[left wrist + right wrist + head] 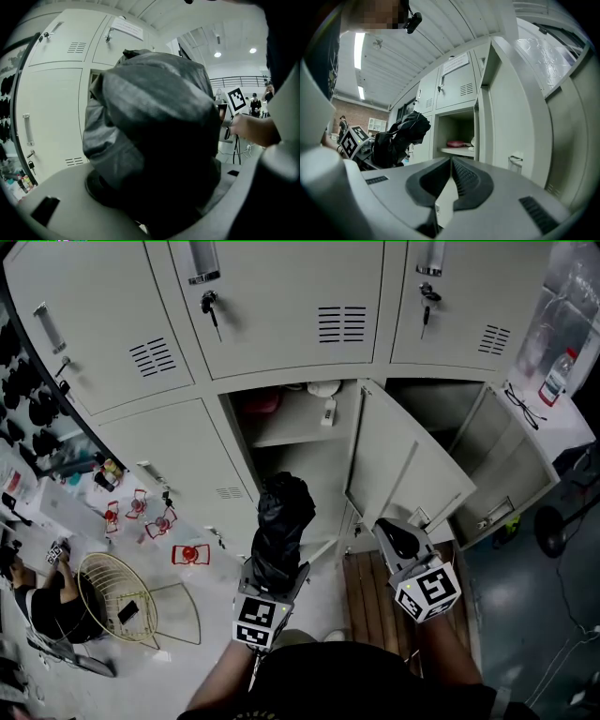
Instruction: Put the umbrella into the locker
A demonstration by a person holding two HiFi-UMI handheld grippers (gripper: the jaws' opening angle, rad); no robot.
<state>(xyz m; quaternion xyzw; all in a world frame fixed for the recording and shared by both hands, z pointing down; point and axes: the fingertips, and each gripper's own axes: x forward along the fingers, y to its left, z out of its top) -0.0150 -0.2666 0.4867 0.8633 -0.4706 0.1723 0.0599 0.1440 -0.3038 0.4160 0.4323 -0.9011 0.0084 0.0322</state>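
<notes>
Left gripper (277, 566) pinches the umbrella (284, 519), its long axis aimed at the open locker (298, 424) just ahead (right gripper (397, 534) pressed together, empty, beside the door (403, 465)).

The right gripper (451, 161) faces the open locker (458, 126), its fingers (471, 180) together and empty. A black umbrella (401, 133) stands at left. Something reddish (456, 143) lies on the shelf (459, 151).
</notes>
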